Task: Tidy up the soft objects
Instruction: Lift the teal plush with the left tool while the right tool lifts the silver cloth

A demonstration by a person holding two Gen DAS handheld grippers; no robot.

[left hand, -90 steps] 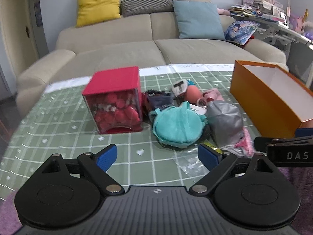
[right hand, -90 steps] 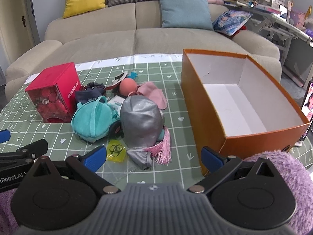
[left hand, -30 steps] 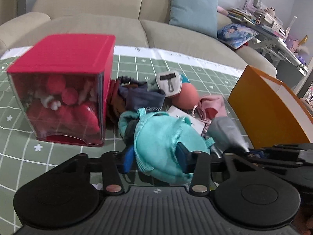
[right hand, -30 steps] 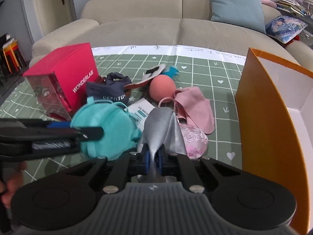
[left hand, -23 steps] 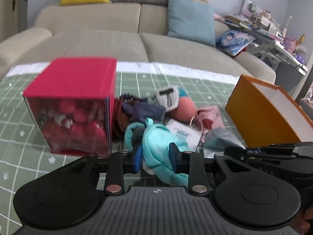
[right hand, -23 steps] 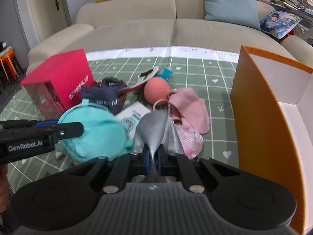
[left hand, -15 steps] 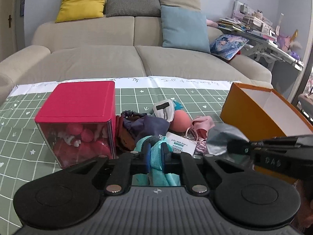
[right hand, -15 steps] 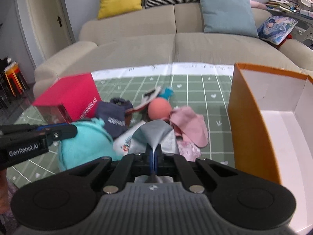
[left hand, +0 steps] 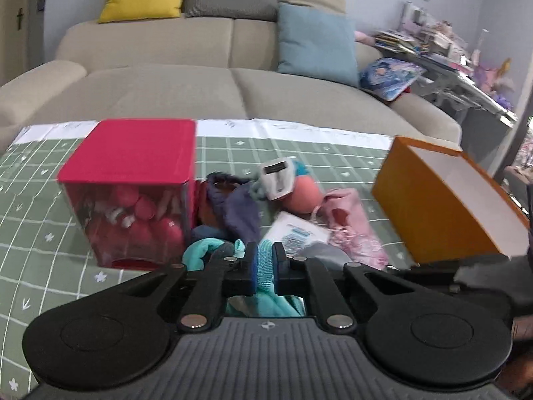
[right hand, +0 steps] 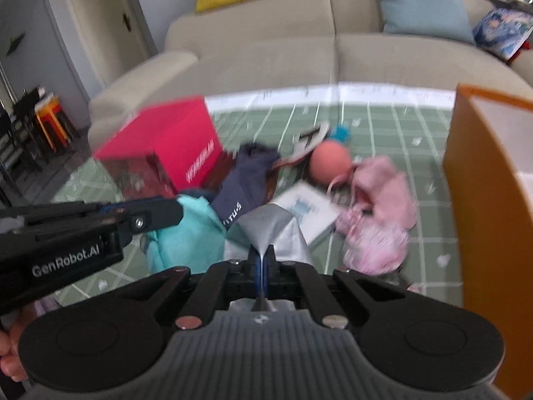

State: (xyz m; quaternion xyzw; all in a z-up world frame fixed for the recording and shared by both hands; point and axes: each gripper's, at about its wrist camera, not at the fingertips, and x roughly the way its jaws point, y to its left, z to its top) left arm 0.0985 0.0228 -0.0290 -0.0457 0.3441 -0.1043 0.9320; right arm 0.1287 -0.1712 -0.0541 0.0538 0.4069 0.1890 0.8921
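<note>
Both claws have something pinched, but nothing's actually in the orange box yet as far as I can see; the bit of its white inside that shows is bare. The left claw is clamped down on a fold of the teal plush pouch, jaws nearly together with just the fabric between them. The right claw is squeezed fully tight on a peak of the silver fabric pouch, tenting it up off the green grid mat on the counter.

Left in the pile between the red box and the orange one: a navy cloth bag, a coral ball, a pink pouch, a white card and a small grey-and-white thing I can't identify. So it's early, most of the sorting is ahead.

Readable text: "GenRobot.AI" on the left claw's side in the right view. The red box and navy bag have lettering too, but it's too blurred to trust.
</note>
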